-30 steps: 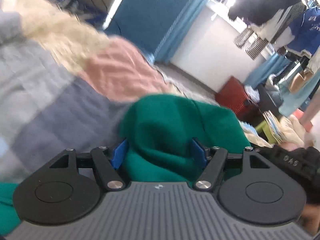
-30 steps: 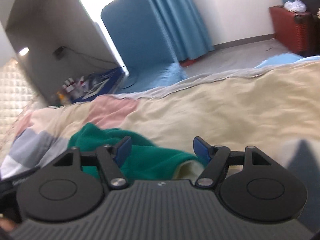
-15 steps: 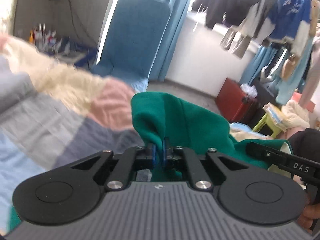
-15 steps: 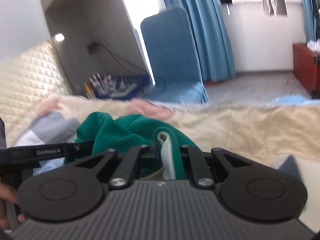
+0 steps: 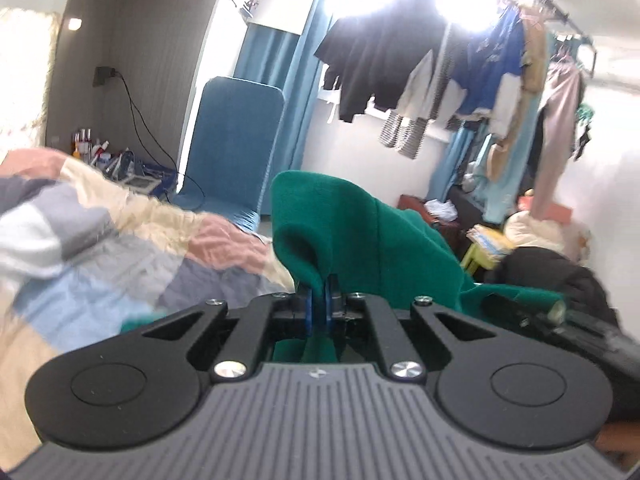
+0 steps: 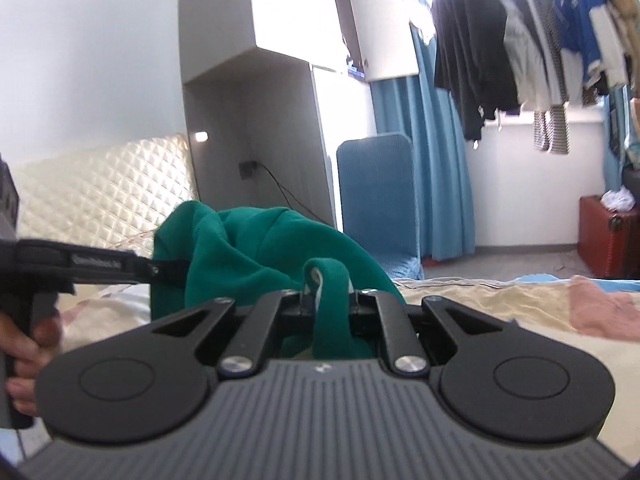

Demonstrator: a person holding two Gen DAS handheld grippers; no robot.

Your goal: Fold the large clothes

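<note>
Both grippers had closed on the green garment and lifted it off the bed since a second before.

The left gripper (image 5: 319,307) had its blue pads pinched together on a fold of the green garment (image 5: 360,236), which rose above the patchwork quilt (image 5: 120,248) near the bed's foot edge. The right gripper (image 6: 326,300) was clamped on a cream-lined hem of the same garment (image 6: 256,248), held up clear of the cream bedding (image 6: 480,300). A hand (image 6: 28,348) gripped the left tool's handle at the left edge of the right wrist view.
</note>
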